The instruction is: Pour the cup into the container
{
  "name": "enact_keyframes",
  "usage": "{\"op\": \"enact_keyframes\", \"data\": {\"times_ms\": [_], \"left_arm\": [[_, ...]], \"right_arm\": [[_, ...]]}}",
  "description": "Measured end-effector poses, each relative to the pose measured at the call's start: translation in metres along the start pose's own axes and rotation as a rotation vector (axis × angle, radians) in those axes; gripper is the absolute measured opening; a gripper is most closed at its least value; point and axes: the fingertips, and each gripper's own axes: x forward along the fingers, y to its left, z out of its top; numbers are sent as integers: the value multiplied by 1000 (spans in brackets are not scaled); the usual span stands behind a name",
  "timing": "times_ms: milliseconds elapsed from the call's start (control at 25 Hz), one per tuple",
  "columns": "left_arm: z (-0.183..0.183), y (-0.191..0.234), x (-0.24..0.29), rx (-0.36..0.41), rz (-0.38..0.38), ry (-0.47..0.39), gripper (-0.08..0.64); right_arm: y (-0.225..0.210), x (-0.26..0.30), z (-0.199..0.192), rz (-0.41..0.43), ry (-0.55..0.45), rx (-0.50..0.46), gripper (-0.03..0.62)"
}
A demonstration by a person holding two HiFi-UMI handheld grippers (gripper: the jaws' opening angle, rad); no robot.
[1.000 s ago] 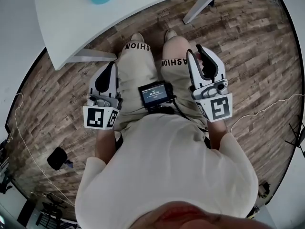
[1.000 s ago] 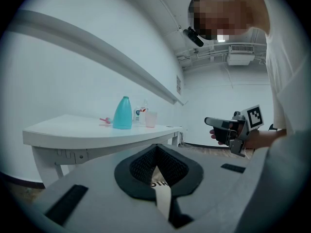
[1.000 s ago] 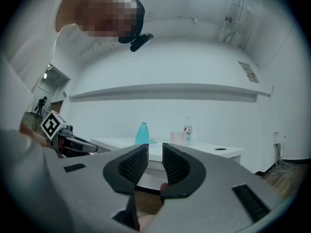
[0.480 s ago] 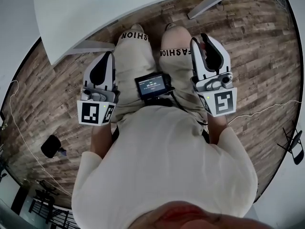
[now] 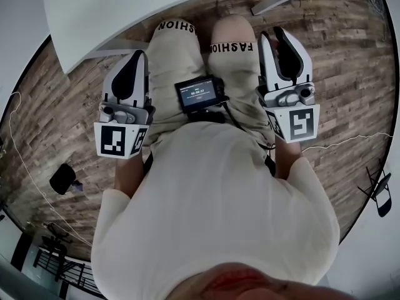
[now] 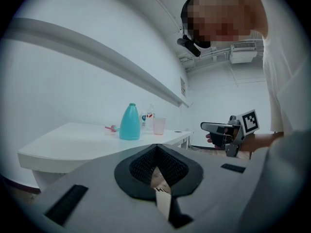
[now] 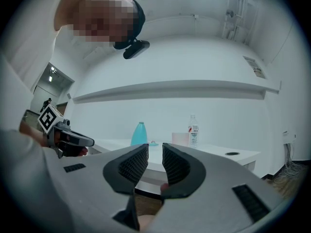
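Left gripper (image 6: 156, 147) closed, empty; right gripper (image 7: 155, 154) slightly parted, empty; cup (image 6: 159, 125) right of teal bottle (image 6: 129, 123) on far table (image 6: 73, 139)

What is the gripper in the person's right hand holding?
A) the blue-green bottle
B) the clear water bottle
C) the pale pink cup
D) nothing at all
D: the right gripper has its jaws a little apart with nothing between them, while the pale pink plastic cup, the blue-green plastic bottle and the clear water bottle all stand on the white table beyond.
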Motion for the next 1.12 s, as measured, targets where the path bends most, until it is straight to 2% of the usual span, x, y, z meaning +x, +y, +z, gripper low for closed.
{"op": "enact_keyframes", "data": {"times_ms": [360,640,960,1120], "left_arm": [[17,11,13,4,27,-28,11],[27,15,14,15,38,-30,11],[35,19,26,15,41,-32,11],[45,20,28,46,55,-47,11]], "right_arm": [[-9,29,17,26,-28,-5,72],[-22,22,9,18,-8,-12,72],[-41,26,17,26,-12,-28,75],[-41,33,29,46,-35,-51,80]]}}
